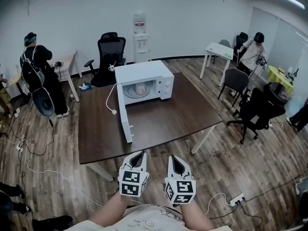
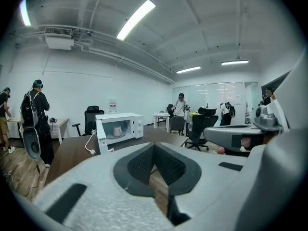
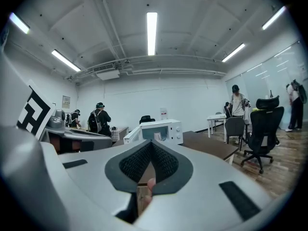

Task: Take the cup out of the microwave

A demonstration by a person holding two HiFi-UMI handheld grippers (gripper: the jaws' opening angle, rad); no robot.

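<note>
Dark worktop [image 1: 168,119], centre: microwave [image 1: 143,72], door [image 1: 126,121] open, cup [image 1: 140,88] inside. Left claw [image 1: 138,155], right claw [image 1: 175,159], bottom centre: both closed, empty. Risk: unopened claws could topple cup.

A pale, pinkish-white cup [image 1: 140,88] stands upright inside the boxy white microwave oven [image 1: 147,72], which sits above the frame's centre on the dark brown tabletop [image 1: 159,121], its door [image 1: 126,121] swung wide open towards the lower left.
</note>
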